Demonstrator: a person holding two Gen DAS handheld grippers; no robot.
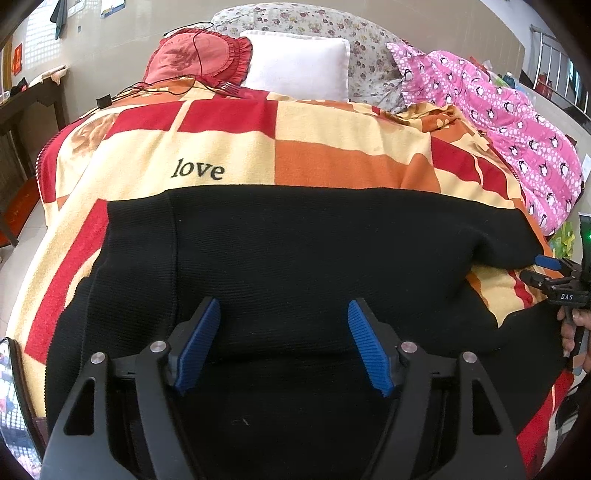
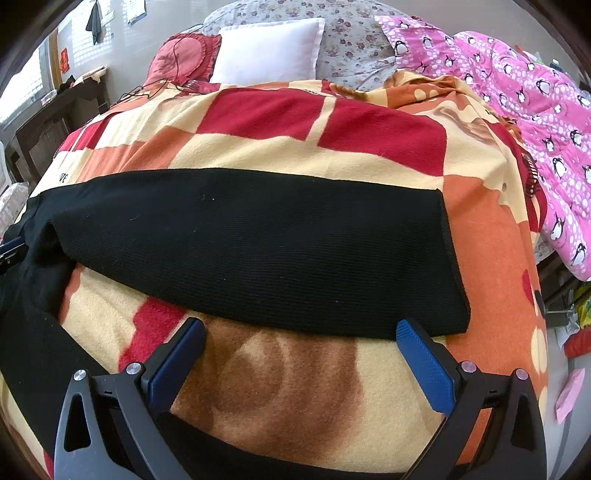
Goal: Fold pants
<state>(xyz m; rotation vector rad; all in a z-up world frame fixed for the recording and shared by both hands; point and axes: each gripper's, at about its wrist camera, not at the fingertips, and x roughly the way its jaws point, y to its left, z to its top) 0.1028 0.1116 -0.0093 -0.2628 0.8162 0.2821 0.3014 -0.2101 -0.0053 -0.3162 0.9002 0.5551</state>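
Both claws, left claw (image 1: pixel 284 314) and right claw (image 2: pixel 301 332), angle down, agape, over pants (image 1: pixel 314 240).

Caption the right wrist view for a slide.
Open right claw hovers by black pants spread on a checked blanket.

pale tiled wall (image 1: pixel 122 33), dark wooden desk (image 1: pixel 26 99) (left), daylit window (image 2: pixel 22 88).

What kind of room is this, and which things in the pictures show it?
Most likely a bedroom in a home. The black pants lie spread on a bed covered by a checked blanket, with a white pillow at its head and a pink penguin quilt bunched along one side.
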